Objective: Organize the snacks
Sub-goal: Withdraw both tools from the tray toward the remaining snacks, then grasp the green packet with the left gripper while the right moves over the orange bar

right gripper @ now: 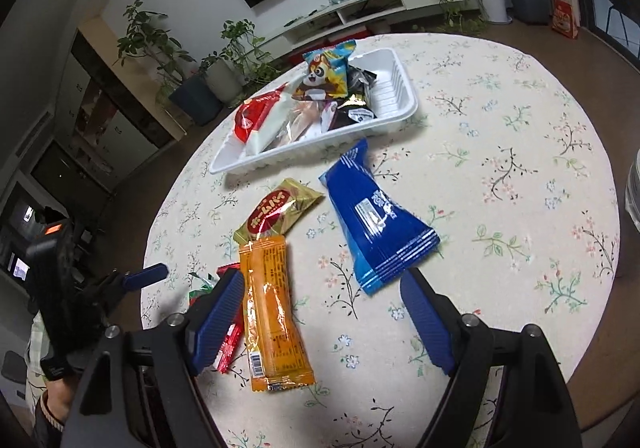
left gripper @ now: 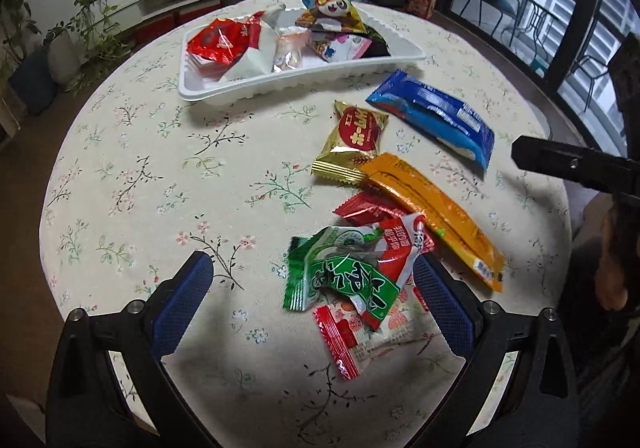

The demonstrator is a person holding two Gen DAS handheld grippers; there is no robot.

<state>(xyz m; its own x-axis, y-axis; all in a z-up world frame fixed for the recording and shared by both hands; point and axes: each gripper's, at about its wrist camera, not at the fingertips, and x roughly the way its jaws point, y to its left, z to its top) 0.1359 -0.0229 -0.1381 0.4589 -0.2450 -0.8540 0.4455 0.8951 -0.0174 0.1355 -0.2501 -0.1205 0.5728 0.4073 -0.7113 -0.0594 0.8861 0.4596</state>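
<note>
A white tray (left gripper: pixel 248 88) at the table's far side holds several snack packets; it also shows in the right wrist view (right gripper: pixel 396 96). Loose on the cloth lie a blue packet (left gripper: pixel 436 116) (right gripper: pixel 376 224), a gold packet (left gripper: pixel 352 140) (right gripper: pixel 280 212), an orange bar (left gripper: pixel 436 212) (right gripper: pixel 272 308), red packets (left gripper: pixel 372 208) and a green packet (left gripper: pixel 340 272). My left gripper (left gripper: pixel 316 300) is open, its fingers either side of the green and red packets. My right gripper (right gripper: pixel 320 308) is open above the orange bar and the blue packet's near end.
The round table has a floral cloth (left gripper: pixel 160 188). Potted plants (right gripper: pixel 160 44), a low TV cabinet (right gripper: pixel 372 8) and a wall TV stand beyond it. The right gripper's finger (left gripper: pixel 576 164) reaches in at the right of the left view.
</note>
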